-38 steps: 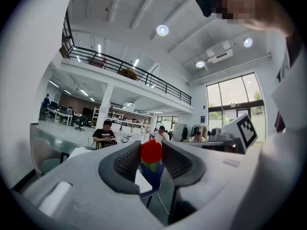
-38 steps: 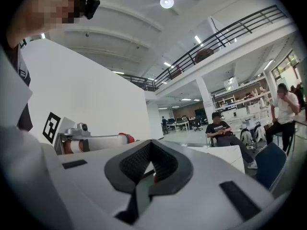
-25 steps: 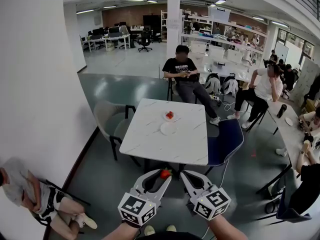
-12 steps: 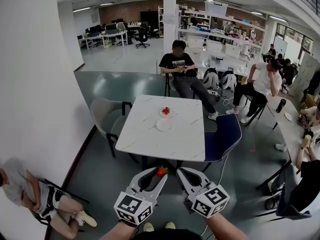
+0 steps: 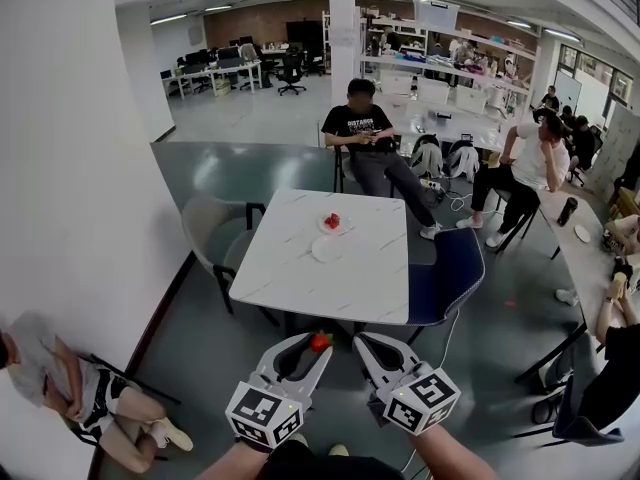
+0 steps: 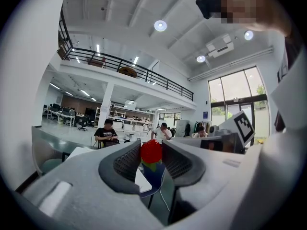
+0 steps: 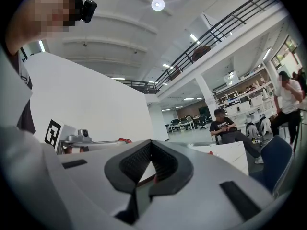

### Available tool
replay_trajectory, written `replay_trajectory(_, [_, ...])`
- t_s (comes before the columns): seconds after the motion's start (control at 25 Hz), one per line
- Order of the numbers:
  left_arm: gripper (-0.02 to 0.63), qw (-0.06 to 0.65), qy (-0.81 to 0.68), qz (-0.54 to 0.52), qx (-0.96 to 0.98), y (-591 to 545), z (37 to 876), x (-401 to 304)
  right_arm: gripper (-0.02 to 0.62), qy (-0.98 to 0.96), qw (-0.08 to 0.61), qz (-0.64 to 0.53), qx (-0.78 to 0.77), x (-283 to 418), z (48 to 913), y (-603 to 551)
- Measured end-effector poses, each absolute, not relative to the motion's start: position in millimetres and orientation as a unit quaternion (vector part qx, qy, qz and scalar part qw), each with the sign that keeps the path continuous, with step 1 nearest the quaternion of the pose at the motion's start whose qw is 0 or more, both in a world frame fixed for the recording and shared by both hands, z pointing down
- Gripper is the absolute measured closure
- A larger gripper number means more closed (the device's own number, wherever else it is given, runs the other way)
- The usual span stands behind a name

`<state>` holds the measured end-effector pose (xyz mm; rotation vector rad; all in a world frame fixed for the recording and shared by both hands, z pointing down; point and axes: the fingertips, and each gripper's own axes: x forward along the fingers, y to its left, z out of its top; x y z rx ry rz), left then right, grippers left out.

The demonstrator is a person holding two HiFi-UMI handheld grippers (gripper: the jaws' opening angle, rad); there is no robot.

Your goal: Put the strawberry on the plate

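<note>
My left gripper (image 5: pixel 317 345) is shut on a red strawberry (image 5: pixel 319 342), held in the air in front of the near edge of a white marble table (image 5: pixel 300 288). In the left gripper view the strawberry (image 6: pixel 151 152) sits pinched between the two jaw tips (image 6: pixel 151 156), green leaves down. My right gripper (image 5: pixel 360 346) hangs beside it, shut and holding nothing, its tips touching (image 7: pixel 150 143). On the table's far half lie an empty white plate (image 5: pixel 327 250) and, behind it, a small plate (image 5: pixel 340 229) with another strawberry (image 5: pixel 332 221) on it.
A blue chair (image 5: pixel 452 273) stands at the table's right side and a grey chair (image 5: pixel 212 233) at its left. A white wall (image 5: pixel 70 168) runs along the left. People sit beyond the table (image 5: pixel 365 138) and to the right (image 5: pixel 535 168); one sits on the floor (image 5: pixel 60 388).
The table has shifted slightly up and left in the head view. Both grippers keep their places, and the left one still holds the strawberry.
</note>
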<state>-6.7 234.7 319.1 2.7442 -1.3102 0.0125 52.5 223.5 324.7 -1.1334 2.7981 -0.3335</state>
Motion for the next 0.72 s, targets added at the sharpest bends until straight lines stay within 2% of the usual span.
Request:
replay_trajectory(0.36, [0.476,0.053,-0.426,0.000,0.903,211.5,323.9,-9.8,0.592,0.914,0.051,-0.114,-0.386,55.3,331.1,201.4])
replay_trajectory(0.72, [0.476,0.054,-0.408,-0.004,0.911,139.1,327.4,-31.5,0.592,0.905,0.044,-0.115,-0.408,34.0,332.0,134.0])
